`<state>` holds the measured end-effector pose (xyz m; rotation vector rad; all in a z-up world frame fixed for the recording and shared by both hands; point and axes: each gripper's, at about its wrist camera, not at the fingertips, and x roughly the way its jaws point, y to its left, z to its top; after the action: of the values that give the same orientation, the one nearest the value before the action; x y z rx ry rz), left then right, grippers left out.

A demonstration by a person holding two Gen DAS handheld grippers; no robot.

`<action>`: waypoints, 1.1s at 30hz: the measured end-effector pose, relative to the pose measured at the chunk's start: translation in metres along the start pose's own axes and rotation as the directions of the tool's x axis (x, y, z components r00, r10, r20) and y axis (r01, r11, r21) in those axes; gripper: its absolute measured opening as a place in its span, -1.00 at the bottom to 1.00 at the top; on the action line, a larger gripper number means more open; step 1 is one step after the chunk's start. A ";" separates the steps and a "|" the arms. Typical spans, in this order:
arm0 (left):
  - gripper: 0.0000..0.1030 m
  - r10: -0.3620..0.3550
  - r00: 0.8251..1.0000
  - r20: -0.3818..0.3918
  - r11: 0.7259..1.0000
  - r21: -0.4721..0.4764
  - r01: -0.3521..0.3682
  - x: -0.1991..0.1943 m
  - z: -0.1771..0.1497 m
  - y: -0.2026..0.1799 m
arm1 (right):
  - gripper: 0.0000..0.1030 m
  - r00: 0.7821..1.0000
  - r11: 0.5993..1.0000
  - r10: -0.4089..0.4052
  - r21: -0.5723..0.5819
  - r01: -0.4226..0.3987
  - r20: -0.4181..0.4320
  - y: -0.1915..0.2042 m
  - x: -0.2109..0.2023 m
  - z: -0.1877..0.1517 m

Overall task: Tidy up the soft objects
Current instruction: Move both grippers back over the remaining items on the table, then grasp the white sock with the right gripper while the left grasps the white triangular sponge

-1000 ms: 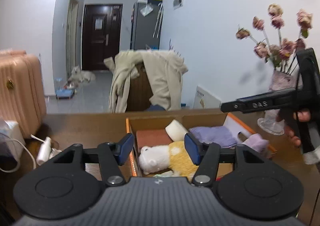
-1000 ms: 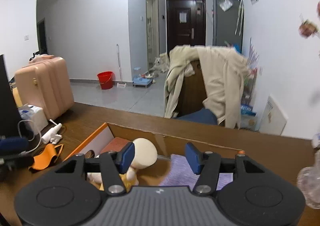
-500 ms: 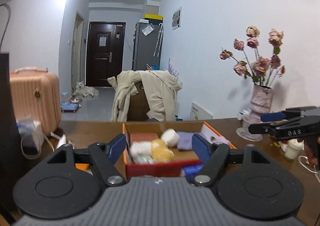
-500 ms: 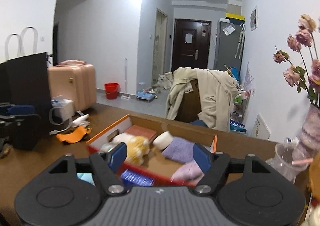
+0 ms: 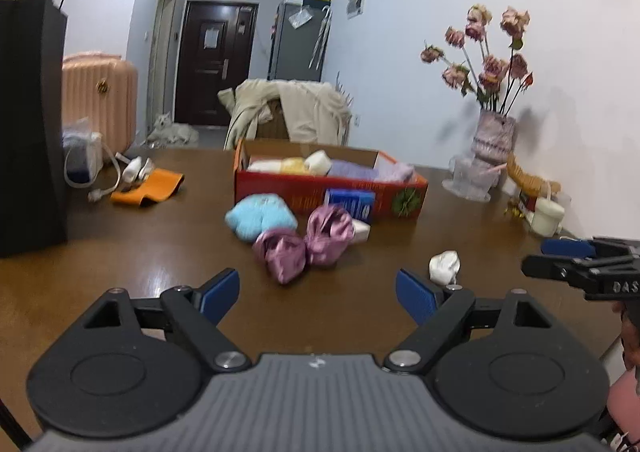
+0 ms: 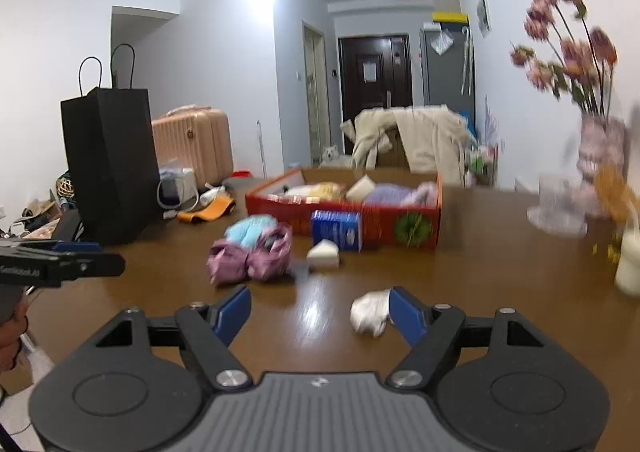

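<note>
An open red cardboard box (image 5: pixel 404 192) (image 6: pixel 380 217) holds a yellow-white plush, a white roll and purple cloths. In front of it on the brown table lie a light blue soft toy (image 5: pixel 260 218) (image 6: pixel 250 230), two shiny purple bundles (image 5: pixel 304 246) (image 6: pixel 250 258), a white wedge sponge (image 6: pixel 323 253) and a crumpled white lump (image 5: pixel 444 266) (image 6: pixel 370 312). My left gripper (image 5: pixel 318 292) is open and empty, short of the purple bundles. My right gripper (image 6: pixel 320 312) is open and empty; the white lump lies just inside its right finger.
A small blue box (image 5: pixel 350 204) (image 6: pixel 336 228) leans on the red box. A black paper bag (image 5: pixel 28 124) (image 6: pixel 112 164) stands at left, with an orange pouch (image 5: pixel 146 190) and cables. A vase of dried flowers (image 5: pixel 494 136), a glass dish and a white jar (image 5: pixel 546 216) stand at right.
Both grippers have pulled back from over the box toward the table's near side and opened wider. The soft items in front of the box have come into view.
</note>
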<state>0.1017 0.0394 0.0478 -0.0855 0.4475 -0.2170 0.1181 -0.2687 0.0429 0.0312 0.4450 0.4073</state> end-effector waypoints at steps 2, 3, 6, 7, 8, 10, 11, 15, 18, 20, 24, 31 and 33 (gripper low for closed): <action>0.69 0.008 1.000 -0.001 1.000 -0.001 -0.008 0.000 -0.002 -0.001 | 0.46 1.000 1.000 -0.006 -0.016 0.006 -0.017 0.004 0.000 -0.007; 0.69 0.005 1.000 0.001 1.000 0.000 -0.005 0.000 -0.002 -0.002 | 0.46 1.000 1.000 -0.013 -0.020 0.013 -0.021 0.005 0.001 -0.007; 0.69 -0.020 1.000 -0.001 1.000 0.005 0.020 0.005 -0.002 -0.006 | 0.43 0.999 1.000 -0.014 -0.013 0.014 -0.031 0.003 0.006 -0.009; 0.69 -0.029 1.000 -0.007 1.000 0.008 0.029 0.008 -0.002 -0.009 | 0.43 0.999 1.000 -0.019 -0.009 0.019 -0.036 0.001 0.009 -0.009; 0.69 -0.035 0.999 -0.013 0.999 0.011 0.035 0.013 -0.001 -0.011 | 0.43 0.999 1.000 -0.021 -0.005 0.021 -0.041 -0.001 0.013 -0.010; 0.69 -0.045 0.998 -0.032 0.999 0.011 0.045 0.024 0.002 -0.015 | 0.41 0.998 0.999 -0.033 -0.004 0.033 -0.062 -0.004 0.024 -0.011; 0.67 -0.047 0.998 -0.040 0.999 0.009 0.047 0.032 0.004 -0.017 | 0.40 0.997 0.999 -0.039 -0.007 0.038 -0.070 -0.006 0.029 -0.010; 0.17 -0.079 0.996 -0.041 0.997 0.006 0.079 0.063 0.025 -0.028 | 0.24 0.993 0.998 -0.062 -0.033 0.059 -0.101 -0.017 0.056 -0.008; -0.20 -0.176 0.983 -0.046 0.984 0.024 0.177 0.099 0.049 -0.047 | 0.16 0.990 0.996 -0.072 -0.067 0.064 -0.121 -0.025 0.085 -0.002; -0.19 -0.241 0.969 -0.054 0.970 0.034 0.243 0.129 0.063 -0.060 | 0.16 0.988 0.995 -0.066 -0.079 0.056 -0.136 -0.030 0.106 0.004; -0.15 -0.142 0.978 -0.153 0.987 0.054 0.151 0.214 0.071 -0.078 | 0.16 0.984 0.992 -0.058 -0.119 0.038 -0.168 -0.038 0.144 0.009; 0.04 0.018 0.973 -0.230 0.999 0.050 -0.006 0.276 0.055 -0.069 | -0.04 0.973 0.996 -0.024 -0.085 0.005 -0.228 -0.060 0.168 0.006; 0.07 0.024 0.970 -0.240 0.998 0.056 -0.011 0.278 0.053 -0.069 | -0.25 0.971 0.998 -0.013 -0.062 -0.002 -0.240 -0.066 0.169 0.006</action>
<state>0.3564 -0.0890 -0.0125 -0.0012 0.6838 -0.2231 0.2845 -0.2637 -0.0291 -0.0806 0.6708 0.4213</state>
